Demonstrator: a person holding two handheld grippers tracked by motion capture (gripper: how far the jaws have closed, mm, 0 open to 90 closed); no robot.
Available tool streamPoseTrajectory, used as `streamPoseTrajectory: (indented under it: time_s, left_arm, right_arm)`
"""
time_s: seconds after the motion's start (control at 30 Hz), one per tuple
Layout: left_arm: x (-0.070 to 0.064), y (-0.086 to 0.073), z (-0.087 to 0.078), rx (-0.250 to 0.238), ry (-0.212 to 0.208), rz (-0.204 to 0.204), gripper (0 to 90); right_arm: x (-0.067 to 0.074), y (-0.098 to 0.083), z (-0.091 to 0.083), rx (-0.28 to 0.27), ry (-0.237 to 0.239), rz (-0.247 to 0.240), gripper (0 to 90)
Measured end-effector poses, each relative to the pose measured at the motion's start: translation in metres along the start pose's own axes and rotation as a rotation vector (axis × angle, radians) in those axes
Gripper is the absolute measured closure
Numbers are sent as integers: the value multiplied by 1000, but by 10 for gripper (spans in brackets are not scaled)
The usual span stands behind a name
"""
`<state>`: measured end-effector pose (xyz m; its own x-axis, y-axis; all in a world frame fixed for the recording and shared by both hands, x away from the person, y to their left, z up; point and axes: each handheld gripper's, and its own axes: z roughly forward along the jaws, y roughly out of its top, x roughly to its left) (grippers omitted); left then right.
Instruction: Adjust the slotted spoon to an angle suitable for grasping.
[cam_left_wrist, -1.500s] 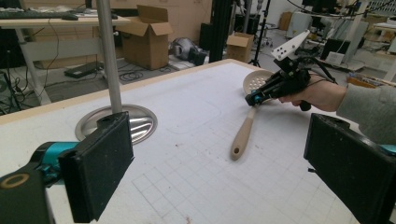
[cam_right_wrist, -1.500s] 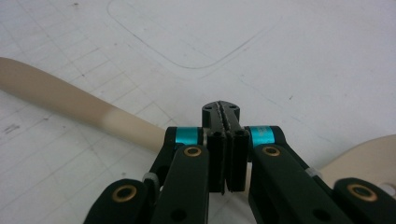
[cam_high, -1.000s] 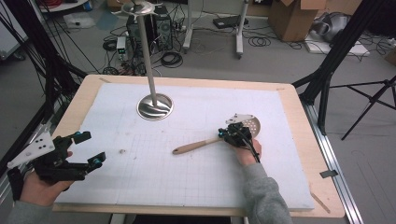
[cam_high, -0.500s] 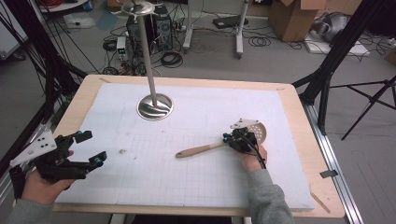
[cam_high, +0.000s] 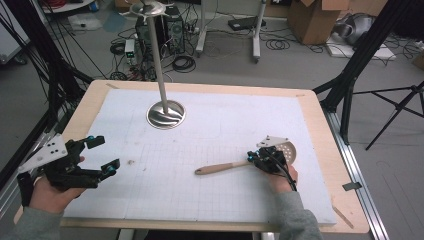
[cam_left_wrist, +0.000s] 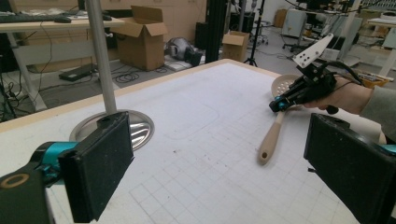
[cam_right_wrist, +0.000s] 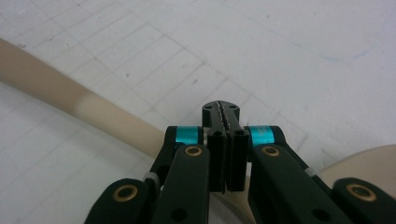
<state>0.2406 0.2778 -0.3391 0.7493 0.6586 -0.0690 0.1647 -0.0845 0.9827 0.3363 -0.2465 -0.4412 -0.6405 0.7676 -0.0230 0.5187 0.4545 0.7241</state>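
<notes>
I kept my right fingers (cam_high: 262, 159) together, pressing the light, stiff spoon's (cam_high: 235, 166) neck; left fingers (cam_high: 102, 154) apart.

Spoon (cam_high: 235, 166) beige; mat (cam_high: 210, 150) white, faint grid; right tongs (cam_high: 256, 160) black, teal accents; stand (cam_high: 165, 114) silver.

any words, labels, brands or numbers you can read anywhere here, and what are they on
None can be read.
The slotted spoon bears no visible print.
The white mat shows grid lines, no lettering.
The cardboard boxes behind the table show no legible print.
The right gripper and left gripper carry no readable marking.
</notes>
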Motion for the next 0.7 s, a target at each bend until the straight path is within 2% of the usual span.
streamPoseTrajectory:
  time_s: [0.1,0.3,0.43,0.47,0.5,0.53,0.6,0.63,0.67,0.7]
  left_arm:
    - [0,1,3,-1,-8,1,85]
    - [-2,2,5,-1,-13,0,85]
    - [-2,2,6,3,-15,3,85]
    - [-2,2,6,3,-16,2,85]
    - [-2,2,6,3,-16,2,85]
    - [-1,2,6,1,-14,1,85]
    - [-1,2,6,0,-13,-1,85]
    - [-1,2,6,-1,-13,-2,85]
    - [0,2,6,2,-16,-2,85]
    - [0,2,6,2,-16,-2,85]
  right_arm:
    - [0,-7,-8,4,-8,2,898]
    - [-1,-14,-14,5,-14,10,898]
    - [2,-13,-15,-14,-15,-27,896]
    - [7,-7,-21,-85,13,-27,896]
    - [7,-7,-21,-85,13,-27,896]
    - [13,0,-27,-126,43,-48,896]
    - [16,2,-29,-137,56,-55,896]
    - [21,5,-31,-143,77,-65,896]
    - [30,7,-31,-145,121,-86,896]
    - [30,7,-31,-145,121,-86,896]
